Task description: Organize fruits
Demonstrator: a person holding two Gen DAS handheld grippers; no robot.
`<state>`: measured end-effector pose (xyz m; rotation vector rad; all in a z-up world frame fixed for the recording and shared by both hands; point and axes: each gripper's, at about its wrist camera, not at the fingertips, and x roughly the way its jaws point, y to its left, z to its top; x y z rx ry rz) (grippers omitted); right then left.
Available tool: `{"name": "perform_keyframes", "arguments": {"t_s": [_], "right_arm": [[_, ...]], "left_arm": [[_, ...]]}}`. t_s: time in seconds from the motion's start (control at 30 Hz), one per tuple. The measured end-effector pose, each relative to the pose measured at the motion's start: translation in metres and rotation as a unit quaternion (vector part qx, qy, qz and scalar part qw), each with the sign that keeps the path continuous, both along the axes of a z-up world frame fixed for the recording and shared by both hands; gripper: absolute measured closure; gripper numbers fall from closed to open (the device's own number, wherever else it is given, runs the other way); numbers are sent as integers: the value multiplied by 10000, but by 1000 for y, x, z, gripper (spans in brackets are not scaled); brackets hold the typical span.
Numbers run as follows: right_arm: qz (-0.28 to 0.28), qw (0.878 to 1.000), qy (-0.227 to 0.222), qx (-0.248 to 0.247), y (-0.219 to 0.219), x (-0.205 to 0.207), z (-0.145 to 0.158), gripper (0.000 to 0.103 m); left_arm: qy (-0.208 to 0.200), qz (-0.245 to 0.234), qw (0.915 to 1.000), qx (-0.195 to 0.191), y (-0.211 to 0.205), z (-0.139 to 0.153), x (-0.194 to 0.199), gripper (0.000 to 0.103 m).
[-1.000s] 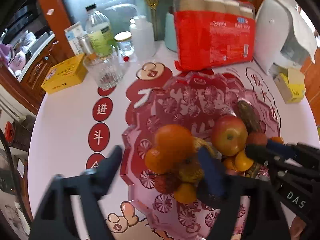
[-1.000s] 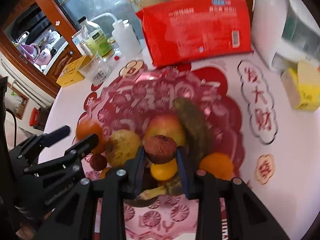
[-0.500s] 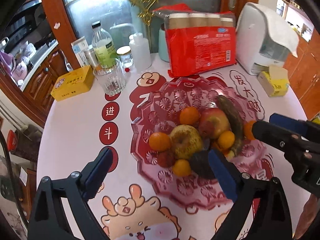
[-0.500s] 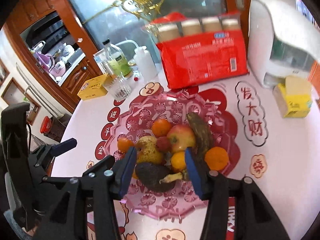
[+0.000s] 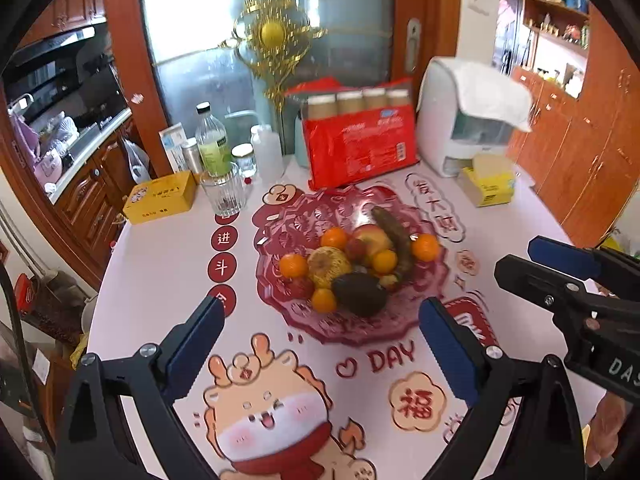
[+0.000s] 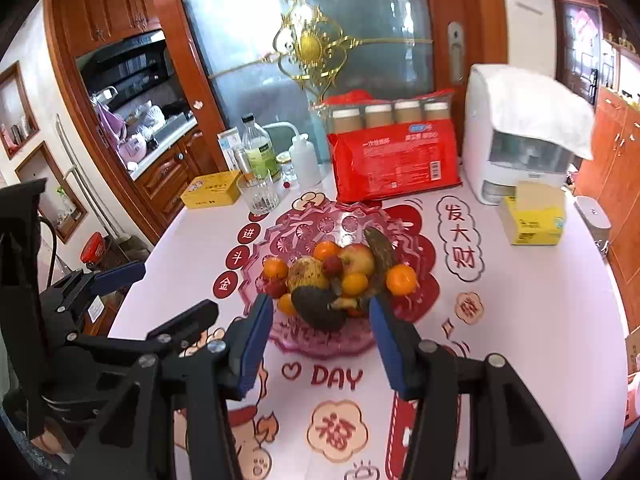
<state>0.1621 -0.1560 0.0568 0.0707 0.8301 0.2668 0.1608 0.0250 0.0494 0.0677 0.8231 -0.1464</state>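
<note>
Left gripper [image 5: 322, 316] jaws were wide, nothing between them. Right gripper [image 6: 322, 316] jaws stood partly apart, also empty. Fruits [image 5: 352, 264] sat piled in the pink glass tray [image 5: 280, 216] mid-table, beyond both grippers, red package [image 5: 360, 148] on its far side.

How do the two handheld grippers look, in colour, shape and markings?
Both the left gripper and the right gripper have black angular frames with silver screws and long fingers with flat blue pads. The right gripper's body shows white letters "DAS" in the left wrist view. A black cable runs beside the left one.
</note>
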Motion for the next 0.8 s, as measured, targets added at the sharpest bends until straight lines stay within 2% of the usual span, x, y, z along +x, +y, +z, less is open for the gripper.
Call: {"name": "perform_keyframes", "arguments": {"t_s": [0.2, 0.3, 0.33, 0.43, 0.57, 0.7, 0.8], "right_arm": [[-93, 9996, -243, -149, -13, -69, -1, 49], [-257, 9986, -351, -307, -17, -109, -8, 44], [-237, 9982, -416, -352, -16, -126, -11, 39], [-169, 9971, -612, -418, -14, -161, -18, 31], [-116, 9976, -633, -252, -14, -193, -26, 29], [-165, 9975, -667, -144, -17, -210, -31, 29], [-222, 9983, -525, -78, -20, -216, -40, 28]], "left_arm": [[-321, 217, 9992, 85, -6, 1, -76, 6], [-569, 419, 9973, 216, -10, -5, -118, 4], [-603, 451, 9969, 205, -10, -6, -128, 0], [-582, 490, 9971, 84, -14, -17, -160, 1], [-474, 638, 9968, 60, -16, -26, -182, 1], [-432, 721, 9964, -91, -17, -32, -196, 0], [-309, 740, 9968, -52, -21, -37, -196, 0]]}}
